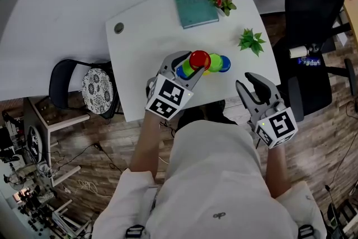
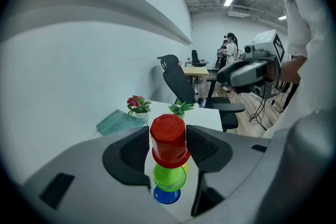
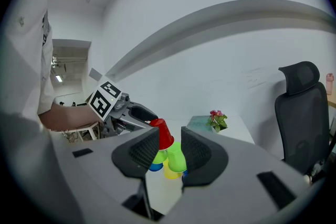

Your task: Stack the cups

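red cup (image 2: 169, 140) inverted, axis near upright

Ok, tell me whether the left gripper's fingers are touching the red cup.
Touching. The left gripper view shows both fingers flush against the red cup, with no gap on either side.

In the head view the red cup (image 1: 199, 58) and the left claw (image 1: 194, 62) cover most of the cups below them. Of the yellow cup (image 1: 206, 71) only a sliver shows. Whether the red cup touches the green cup (image 2: 169, 176) beneath it cannot be told. The person's body hides the near edge of the desk (image 1: 145, 36). The print on the book (image 1: 194, 1) is too small to read, and the distant people (image 2: 229, 50) are too small to make out.
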Demonstrator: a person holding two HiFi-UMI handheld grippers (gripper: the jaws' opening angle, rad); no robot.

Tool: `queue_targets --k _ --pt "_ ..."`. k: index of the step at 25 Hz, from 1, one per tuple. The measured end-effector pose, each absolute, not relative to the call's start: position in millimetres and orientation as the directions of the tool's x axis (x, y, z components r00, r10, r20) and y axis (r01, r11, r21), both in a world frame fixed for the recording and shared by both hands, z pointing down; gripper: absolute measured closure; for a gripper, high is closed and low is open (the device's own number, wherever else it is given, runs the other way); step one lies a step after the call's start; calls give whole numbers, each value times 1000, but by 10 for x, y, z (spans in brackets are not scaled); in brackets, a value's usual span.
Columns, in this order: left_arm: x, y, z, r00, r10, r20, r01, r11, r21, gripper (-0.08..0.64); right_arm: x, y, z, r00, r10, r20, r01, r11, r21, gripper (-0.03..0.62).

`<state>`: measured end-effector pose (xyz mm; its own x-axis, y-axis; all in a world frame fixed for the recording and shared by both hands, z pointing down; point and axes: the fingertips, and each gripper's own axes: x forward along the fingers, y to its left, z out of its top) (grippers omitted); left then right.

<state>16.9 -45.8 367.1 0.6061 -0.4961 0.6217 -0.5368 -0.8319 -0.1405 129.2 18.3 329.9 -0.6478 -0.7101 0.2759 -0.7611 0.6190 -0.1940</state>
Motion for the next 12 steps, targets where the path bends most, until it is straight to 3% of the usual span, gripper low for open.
queue_targets --k 12 --pt "70 -313 3532 603 -539 588 -584 -801 -135 313 1263 187 3238 -683 -688 245 -729 663 -172 473"
